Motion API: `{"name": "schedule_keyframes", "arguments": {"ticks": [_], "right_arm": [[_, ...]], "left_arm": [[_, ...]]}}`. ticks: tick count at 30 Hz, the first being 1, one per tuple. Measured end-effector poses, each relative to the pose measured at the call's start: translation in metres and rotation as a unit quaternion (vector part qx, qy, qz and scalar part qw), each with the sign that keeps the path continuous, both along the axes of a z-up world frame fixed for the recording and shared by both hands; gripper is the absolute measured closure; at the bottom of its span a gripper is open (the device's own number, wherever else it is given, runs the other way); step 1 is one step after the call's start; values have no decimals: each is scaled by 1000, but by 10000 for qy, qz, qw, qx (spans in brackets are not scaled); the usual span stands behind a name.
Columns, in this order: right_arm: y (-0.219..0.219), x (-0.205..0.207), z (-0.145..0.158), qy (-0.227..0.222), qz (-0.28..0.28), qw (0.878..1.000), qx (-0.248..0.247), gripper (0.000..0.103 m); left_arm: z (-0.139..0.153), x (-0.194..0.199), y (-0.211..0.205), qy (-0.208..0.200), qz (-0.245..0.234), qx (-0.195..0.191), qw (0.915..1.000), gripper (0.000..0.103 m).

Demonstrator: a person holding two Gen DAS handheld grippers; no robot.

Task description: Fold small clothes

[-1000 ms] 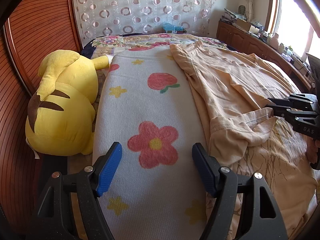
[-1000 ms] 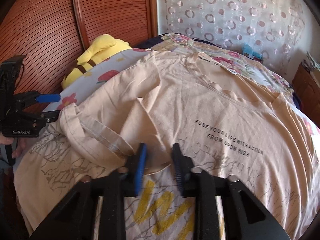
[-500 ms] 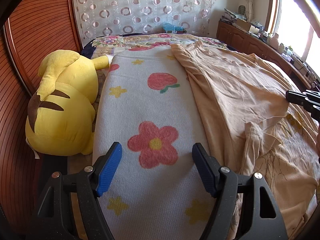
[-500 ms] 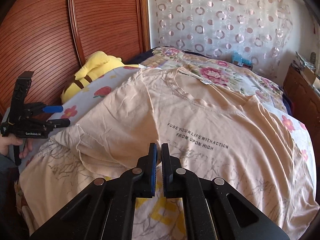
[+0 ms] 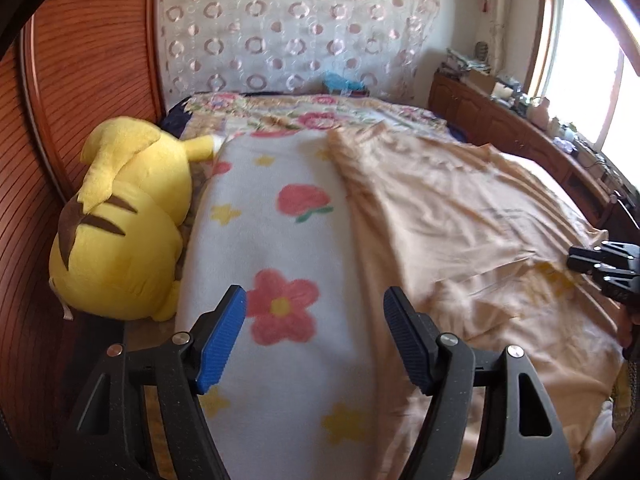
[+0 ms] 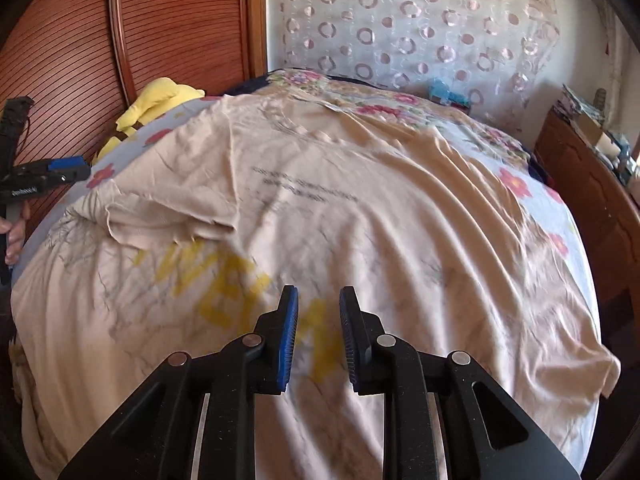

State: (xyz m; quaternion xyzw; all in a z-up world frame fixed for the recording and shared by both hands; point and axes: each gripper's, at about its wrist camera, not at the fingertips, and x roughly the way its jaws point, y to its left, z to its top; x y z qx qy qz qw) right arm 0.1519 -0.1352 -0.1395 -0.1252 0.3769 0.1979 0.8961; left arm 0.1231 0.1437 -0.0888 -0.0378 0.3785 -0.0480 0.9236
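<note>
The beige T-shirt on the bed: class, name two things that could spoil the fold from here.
1. The left sleeve lies folded in but crumpled, so a crease could set crooked.
2. The right tool is opening with no cloth between its pads; the beige T-shirt lies rumpled and could bunch further if pulled unevenly.

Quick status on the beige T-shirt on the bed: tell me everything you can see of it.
The beige T-shirt lies spread front-up across the flowered blanket, neckline toward the far wall. It looks like thin, soft, wrinkled fabric. Small dark lettering, blurred here, crosses the chest; big yellow letters and grey crack-like lines mark the lower front. One sleeve is folded in over the body; the other lies flat at the bed's edge. Neither set of tongs holds it: the right tongs are opening above it, nothing between them.
</note>
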Motion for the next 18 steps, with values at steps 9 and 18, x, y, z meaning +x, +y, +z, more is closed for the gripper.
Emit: {"name": "schedule_keyframes", "arguments": {"ticks": [9,18], "right_arm": [[-16,-10,0,6,-201,9998,-19,75],[-18,-8,-2,45,-213,9997,57,63]], "left_arm": [[14,3,-57,-13,-767,-29,9970,53],[-7,13,-72,386,-915,-21,9951,64]]}}
